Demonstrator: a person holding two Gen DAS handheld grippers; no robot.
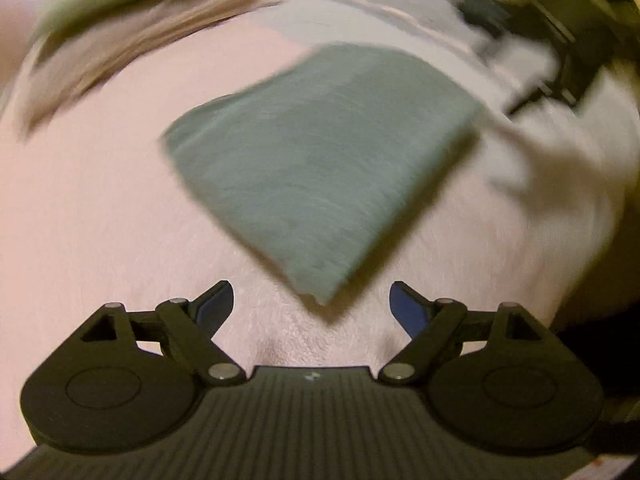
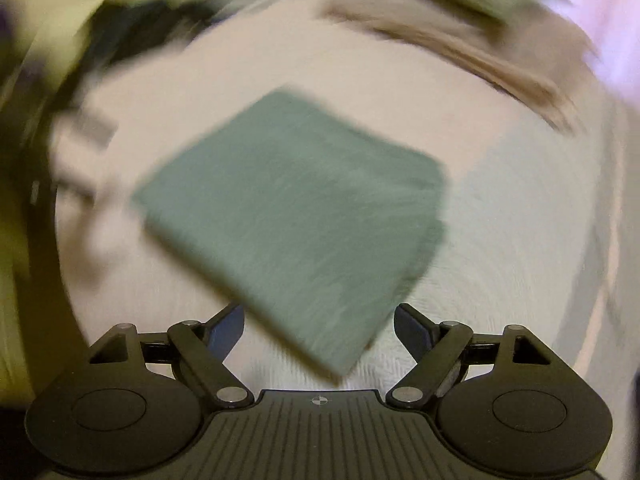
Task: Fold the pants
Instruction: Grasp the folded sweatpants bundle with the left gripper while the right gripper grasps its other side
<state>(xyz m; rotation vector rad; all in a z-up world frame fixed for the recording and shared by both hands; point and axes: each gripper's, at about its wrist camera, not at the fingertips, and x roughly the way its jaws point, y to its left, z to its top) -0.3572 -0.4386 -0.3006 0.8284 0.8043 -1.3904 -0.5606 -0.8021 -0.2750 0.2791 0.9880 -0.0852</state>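
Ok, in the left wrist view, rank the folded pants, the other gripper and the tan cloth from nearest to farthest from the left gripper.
1. Folded pants, just ahead, centre.
2. Other gripper, upper right, blurred.
3. Tan cloth, far upper left; too close to call against the other gripper.

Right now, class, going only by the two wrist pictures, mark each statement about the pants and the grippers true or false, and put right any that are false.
1. The green pants lie folded into a compact, roughly square stack. True.
2. The left gripper is clamped on a corner of the pants. False: its jaws stand open with nothing between them; the nearest corner lies just ahead.
3. The right gripper is open. True.
4. The pants rest on a dark wooden floor. False: they lie on a pale pinkish-white surface.
5. Both pictures are sharp. False: both are smeared by motion blur.
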